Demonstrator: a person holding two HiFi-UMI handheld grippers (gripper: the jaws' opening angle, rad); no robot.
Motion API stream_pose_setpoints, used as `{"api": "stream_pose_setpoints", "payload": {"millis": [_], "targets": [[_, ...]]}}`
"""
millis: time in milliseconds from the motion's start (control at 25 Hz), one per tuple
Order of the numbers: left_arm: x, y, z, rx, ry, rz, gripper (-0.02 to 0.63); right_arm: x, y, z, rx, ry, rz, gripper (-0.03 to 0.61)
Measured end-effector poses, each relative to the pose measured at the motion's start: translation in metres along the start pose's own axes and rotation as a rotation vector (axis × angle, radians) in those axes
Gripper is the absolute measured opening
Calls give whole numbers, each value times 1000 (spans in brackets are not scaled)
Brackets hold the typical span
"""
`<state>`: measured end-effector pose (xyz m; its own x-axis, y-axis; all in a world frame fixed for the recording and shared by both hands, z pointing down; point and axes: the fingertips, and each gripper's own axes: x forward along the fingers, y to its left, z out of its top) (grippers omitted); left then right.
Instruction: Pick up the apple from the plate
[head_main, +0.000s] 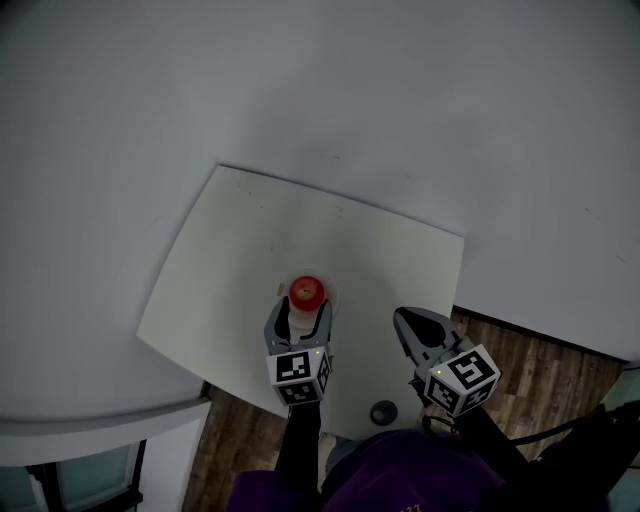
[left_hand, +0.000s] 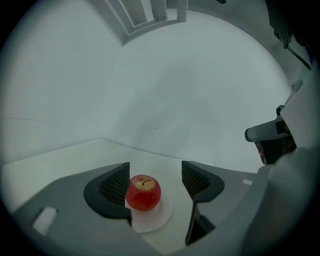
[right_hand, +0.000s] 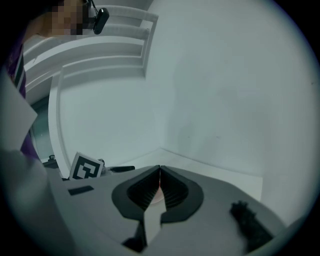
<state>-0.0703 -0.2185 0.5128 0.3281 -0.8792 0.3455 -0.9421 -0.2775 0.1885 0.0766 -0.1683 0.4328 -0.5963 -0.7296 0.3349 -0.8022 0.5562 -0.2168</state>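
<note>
Apple (head_main: 306, 291) sits on a small white plate (left_hand: 162, 216) toward the near side of a pale table (head_main: 250, 240) set against plain white walls (head_main: 450, 120). Wood floor (head_main: 520, 360) shows past the near edge. Left gripper (head_main: 302, 305) stands wide open, the apple between its jaws but unclamped. Right gripper (head_main: 404, 318) is closed on nothing, off to one side. Bare tabletop lies beyond the plate.

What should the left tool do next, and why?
Probably close its jaws. The left tool stands open around the apple, which sits on the plate between the pads, close to the left one, with a gap on the right.
</note>
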Motion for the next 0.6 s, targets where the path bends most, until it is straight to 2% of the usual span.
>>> {"api": "stream_pose_setpoints", "payload": {"millis": [600], "targets": [[34,22,-31,19,98,15,353,12,-9,-4,-3,31,-6,11]]}}
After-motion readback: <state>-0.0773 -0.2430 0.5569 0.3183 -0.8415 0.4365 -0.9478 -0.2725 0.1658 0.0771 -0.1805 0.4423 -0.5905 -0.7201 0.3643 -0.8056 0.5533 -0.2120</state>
